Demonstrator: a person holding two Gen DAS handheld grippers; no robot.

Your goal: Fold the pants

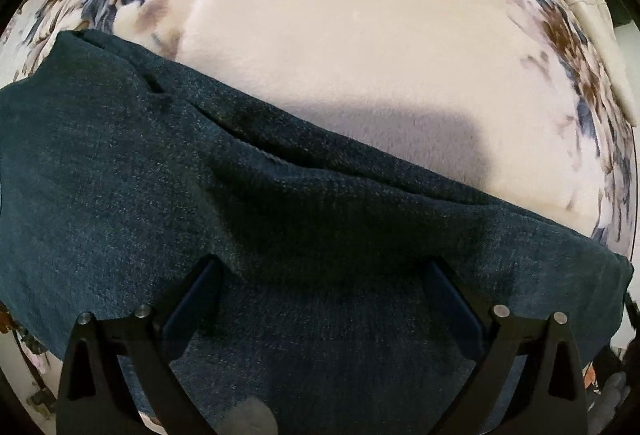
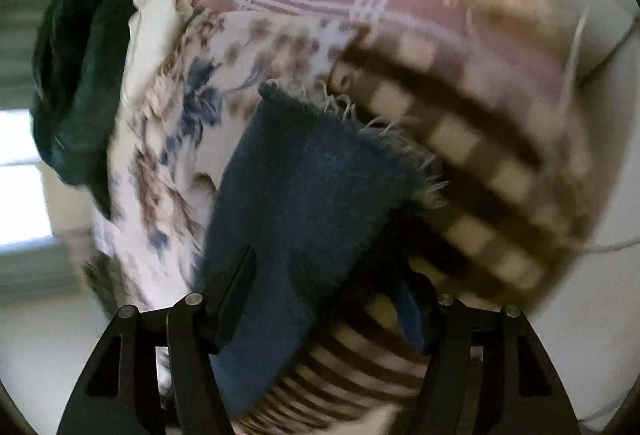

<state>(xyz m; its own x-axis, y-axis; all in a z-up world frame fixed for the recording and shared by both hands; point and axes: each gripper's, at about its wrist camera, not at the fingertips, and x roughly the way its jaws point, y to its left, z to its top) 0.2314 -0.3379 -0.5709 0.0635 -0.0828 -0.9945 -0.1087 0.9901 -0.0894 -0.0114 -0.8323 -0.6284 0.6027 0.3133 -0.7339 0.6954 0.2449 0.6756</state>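
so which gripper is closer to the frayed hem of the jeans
Right. The right gripper has the frayed hem just ahead of its open fingers, the leg lying between them. The left gripper hovers open over plain denim, no hem in its view.

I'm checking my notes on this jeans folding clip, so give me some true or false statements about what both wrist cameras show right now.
1. The left gripper stands open over the dark jeans. True.
2. The jeans lie on a plain grey sheet. False: on a cream floral blanket.
3. In the right wrist view the jeans leg ends in a frayed hem. True.
4. The right gripper is clamped shut on nothing. False: its jaws stand apart with denim between them.
5. A brown checked cloth lies beside the hem. True.
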